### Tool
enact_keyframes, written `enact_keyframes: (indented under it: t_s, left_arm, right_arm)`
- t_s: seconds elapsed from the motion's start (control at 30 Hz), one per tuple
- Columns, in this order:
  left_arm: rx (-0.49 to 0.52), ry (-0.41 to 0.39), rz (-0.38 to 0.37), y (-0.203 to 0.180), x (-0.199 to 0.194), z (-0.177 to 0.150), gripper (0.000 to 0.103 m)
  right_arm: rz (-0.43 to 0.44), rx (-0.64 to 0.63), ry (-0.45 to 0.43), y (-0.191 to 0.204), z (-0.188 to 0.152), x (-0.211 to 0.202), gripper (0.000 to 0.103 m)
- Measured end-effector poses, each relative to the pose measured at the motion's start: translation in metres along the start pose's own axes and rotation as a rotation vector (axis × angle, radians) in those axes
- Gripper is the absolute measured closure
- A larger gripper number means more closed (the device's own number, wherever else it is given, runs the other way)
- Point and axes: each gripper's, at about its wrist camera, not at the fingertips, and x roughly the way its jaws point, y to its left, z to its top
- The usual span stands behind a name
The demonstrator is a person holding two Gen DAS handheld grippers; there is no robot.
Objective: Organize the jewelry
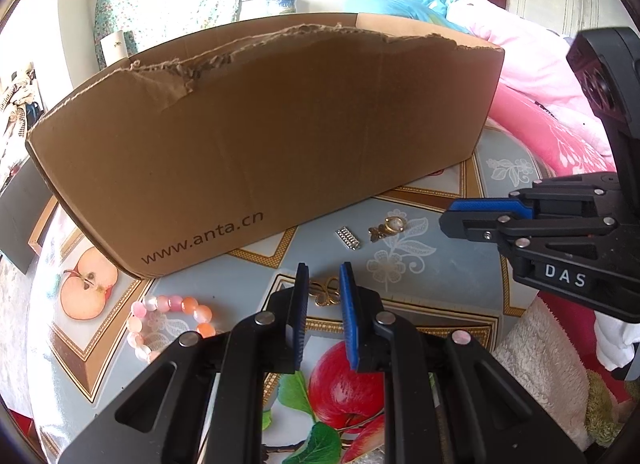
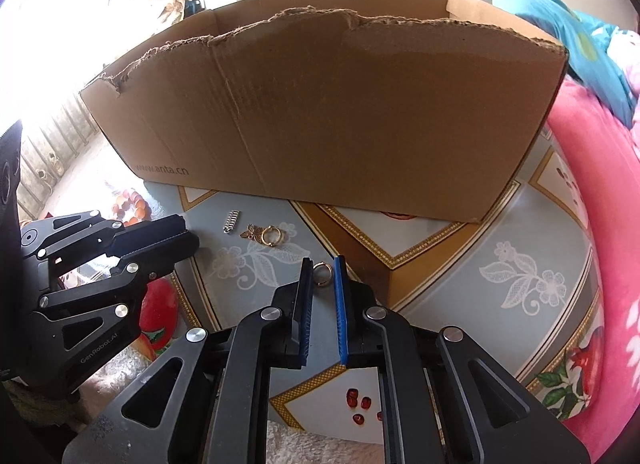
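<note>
- standing on the table (image 1: 460,248), taking up most of both views: a cardboard box (image 1: 260,135), open on top with a torn upper edge, "www.anta.cn" printed low on its near wall.
- hovering in front of the box's near wall: the left hand-held gripper (image 1: 324,276), released, its blue-padded fingers (image 1: 349,296) standing apart with a gap between them.
- lying on the table just in front of the box, showing in that gap: a gold openwork ornament (image 1: 326,292), not pinched by either pad.
- resting left of that ornament, near the box's printed corner: a pink and orange bead bracelet (image 1: 168,324), partly hidden behind the left linkage.
- lying closer to the box wall, side by side: a small silver clasp piece (image 1: 349,239) and a gold ring with a leaf charm (image 1: 388,227), near each other but apart.
- reaching in from the box's right end in the left view: the right hand-held gripper (image 2: 322,268), also released, fingers parted.
- sitting in front of the box between those parted fingers: a gold ring (image 2: 321,274); contact with the pads impossible to tell.
- showing again in the right view, just ahead of the box wall: the silver clasp piece (image 2: 231,221) and the charm ring (image 2: 266,235).
- lying farthest from the box, near the table's front edge: small red seed shapes (image 2: 358,404), real or printed impossible to tell.
</note>
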Motion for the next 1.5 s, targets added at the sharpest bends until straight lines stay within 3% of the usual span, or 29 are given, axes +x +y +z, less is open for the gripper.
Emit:
enact_keyframes:
  t_s: [0.2, 0.43, 0.57, 0.77, 0.97, 1.17, 1.5]
  left_arm:
    - [-0.004, -0.016, -0.024, 0.003, -0.013, 0.002, 0.088]
    - [-0.045, 0.032, -0.022, 0.007, -0.013, -0.002, 0.088]
    - [-0.145, 0.061, -0.105, 0.019, -0.011, -0.003, 0.088]
    - [-0.202, 0.074, -0.198, 0.023, -0.008, -0.003, 0.088]
    - [-0.152, 0.049, -0.139, 0.018, -0.013, -0.002, 0.088]
    - [-0.097, 0.038, -0.069, 0.01, -0.013, 0.005, 0.075]
    - [-0.11, 0.078, 0.002, 0.003, 0.0, 0.01, 0.075]
  right_arm:
    - [0.026, 0.043, -0.009, -0.003, -0.007, -0.007, 0.093]
    - [0.049, 0.069, -0.021, -0.012, -0.011, -0.013, 0.092]
    - [0.066, 0.086, -0.021, -0.026, -0.015, -0.017, 0.091]
    - [0.086, 0.102, -0.014, -0.033, -0.017, -0.015, 0.09]
    - [0.102, 0.12, -0.02, -0.04, -0.018, -0.012, 0.089]
    - [0.107, 0.127, -0.026, -0.047, -0.019, -0.018, 0.086]
    - [0.116, 0.157, -0.051, -0.052, -0.024, -0.024, 0.086]
